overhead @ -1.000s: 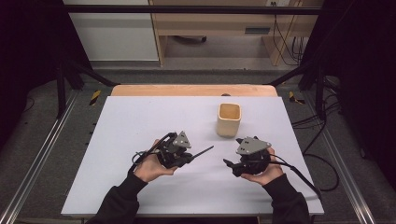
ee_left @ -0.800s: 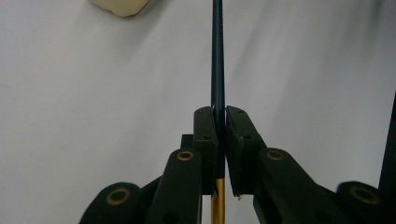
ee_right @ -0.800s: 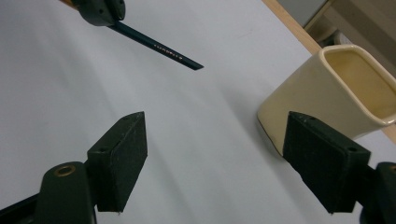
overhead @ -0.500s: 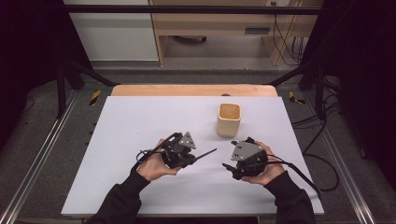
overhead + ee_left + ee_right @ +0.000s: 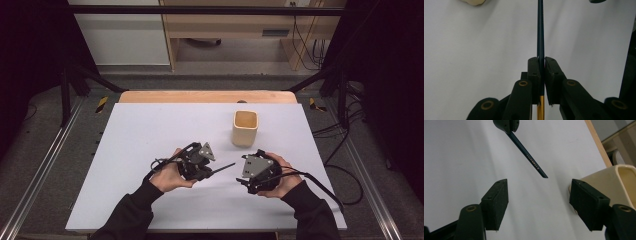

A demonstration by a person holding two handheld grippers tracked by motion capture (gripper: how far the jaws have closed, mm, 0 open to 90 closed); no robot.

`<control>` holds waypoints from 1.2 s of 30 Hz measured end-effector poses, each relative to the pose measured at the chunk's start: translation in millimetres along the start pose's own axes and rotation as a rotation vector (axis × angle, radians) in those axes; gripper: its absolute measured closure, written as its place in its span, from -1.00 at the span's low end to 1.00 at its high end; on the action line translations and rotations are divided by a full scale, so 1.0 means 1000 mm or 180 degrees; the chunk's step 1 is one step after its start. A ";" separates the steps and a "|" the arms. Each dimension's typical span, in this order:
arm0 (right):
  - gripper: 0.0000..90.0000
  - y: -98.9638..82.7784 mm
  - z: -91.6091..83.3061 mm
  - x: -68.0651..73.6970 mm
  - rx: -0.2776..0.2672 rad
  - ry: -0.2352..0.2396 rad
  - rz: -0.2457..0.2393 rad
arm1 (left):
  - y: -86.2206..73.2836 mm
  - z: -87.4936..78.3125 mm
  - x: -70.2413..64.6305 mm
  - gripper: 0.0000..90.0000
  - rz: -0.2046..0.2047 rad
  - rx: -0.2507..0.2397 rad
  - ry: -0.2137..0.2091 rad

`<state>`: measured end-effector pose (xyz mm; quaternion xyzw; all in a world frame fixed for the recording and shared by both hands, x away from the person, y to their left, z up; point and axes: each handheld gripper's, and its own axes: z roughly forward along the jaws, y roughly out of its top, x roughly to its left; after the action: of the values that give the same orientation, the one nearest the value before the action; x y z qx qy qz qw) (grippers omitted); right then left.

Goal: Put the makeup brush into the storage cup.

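Looks like a handoff in progress: left tool is clamped on a dark pencil over the desk, tip aimed at 3 o'clock. Right tool sits wide, nothing in it. Next it probably needs to close around the free end, or drop it in the cup at 1 o'clock.

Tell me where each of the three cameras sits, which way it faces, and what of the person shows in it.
High view: above the person's side, looking forward and down on the white table; forearms, hands, both tongs.
Left gripper view: rides the left tongs, looking along jaws closed on a dark pencil.
Right gripper view: rides the right tongs, jaws apart, facing the pencil's free end.
Shared: pencil and cream cup in all three.
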<state>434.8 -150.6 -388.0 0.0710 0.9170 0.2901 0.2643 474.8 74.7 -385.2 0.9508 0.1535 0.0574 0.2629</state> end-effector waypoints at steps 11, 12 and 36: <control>-0.09 0.002 0.002 0.004 -0.0055 -0.0026 -0.0427 | 0.011 0.002 -0.006 0.83 0.0063 0.0018 -0.0092; -0.07 0.002 0.002 0.004 -0.0079 -0.0016 -0.0465 | 0.012 0.002 -0.006 0.83 0.0070 0.0026 -0.0108; 0.14 0.004 0.010 0.012 -0.0034 0.0043 -0.1030 | 0.029 0.005 -0.015 0.83 0.0066 0.0151 -0.0197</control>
<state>430.1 -139.4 -398.0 -0.0810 0.9167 0.2491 0.3018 469.3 44.3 -375.0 0.9596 0.1367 0.0269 0.2443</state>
